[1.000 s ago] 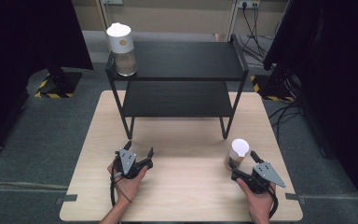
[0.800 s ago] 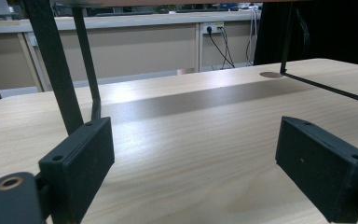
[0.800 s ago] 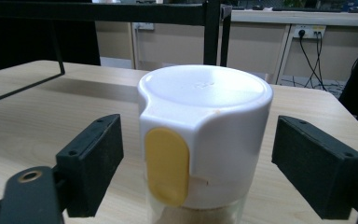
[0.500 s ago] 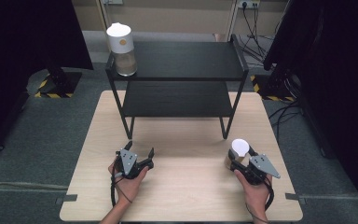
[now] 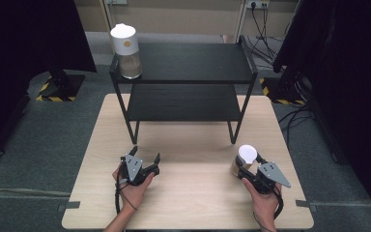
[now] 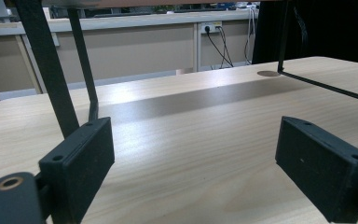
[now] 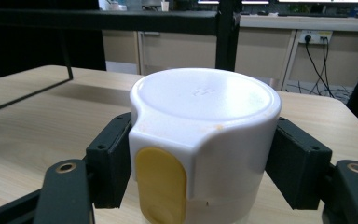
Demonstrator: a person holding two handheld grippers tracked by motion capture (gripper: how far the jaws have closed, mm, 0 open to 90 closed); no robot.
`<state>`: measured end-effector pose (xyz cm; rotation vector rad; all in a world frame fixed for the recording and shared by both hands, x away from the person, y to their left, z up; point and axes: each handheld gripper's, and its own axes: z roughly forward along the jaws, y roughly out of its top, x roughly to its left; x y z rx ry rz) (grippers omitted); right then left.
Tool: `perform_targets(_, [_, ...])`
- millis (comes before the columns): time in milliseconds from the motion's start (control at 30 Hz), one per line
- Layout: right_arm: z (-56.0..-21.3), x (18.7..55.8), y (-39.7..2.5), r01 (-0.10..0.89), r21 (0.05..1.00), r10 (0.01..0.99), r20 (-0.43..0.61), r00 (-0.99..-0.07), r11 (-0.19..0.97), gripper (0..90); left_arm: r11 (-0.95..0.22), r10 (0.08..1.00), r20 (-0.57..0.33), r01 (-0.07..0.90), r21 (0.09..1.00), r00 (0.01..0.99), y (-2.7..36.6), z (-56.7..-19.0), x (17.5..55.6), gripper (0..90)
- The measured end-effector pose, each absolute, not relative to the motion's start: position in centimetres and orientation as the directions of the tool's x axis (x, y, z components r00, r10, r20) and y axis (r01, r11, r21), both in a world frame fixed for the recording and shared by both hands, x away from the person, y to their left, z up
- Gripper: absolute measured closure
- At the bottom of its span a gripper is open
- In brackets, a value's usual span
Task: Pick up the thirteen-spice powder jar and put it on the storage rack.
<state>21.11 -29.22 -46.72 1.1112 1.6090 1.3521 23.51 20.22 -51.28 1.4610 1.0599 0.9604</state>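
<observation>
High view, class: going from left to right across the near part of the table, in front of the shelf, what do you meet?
Left gripper, open over the bare table → white-lidded jar → right gripper closed around that jar, with its grey plate farthest right.

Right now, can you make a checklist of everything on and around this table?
Surface: pale wooden table, bare apart from what is listed here.
Job's things: white-lidded jar with a yellow tab, standing on the table at its right side; a second jar on the top shelf of the black rack, at its left end.
Clutter: nothing seen.
Grippers: right gripper has its jaws against both sides of the jar's lid; left gripper is open, holding nothing.
Cables: black cable by the left hand; more cables on the floor behind.
Surroundings: grey floor, dark curtains, beige wall.
</observation>
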Motion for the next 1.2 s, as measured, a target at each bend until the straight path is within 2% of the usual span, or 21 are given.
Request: perform_targets(1200, [-42.5, 20.5, -28.0, -0.018, 1.000, 0.927, -0.005, -0.376, -0.002, 30.9, -0.066, 0.957, 0.029, 0.121, 0.990, 0.287, 20.1, -51.3, 23.5, 11.4])
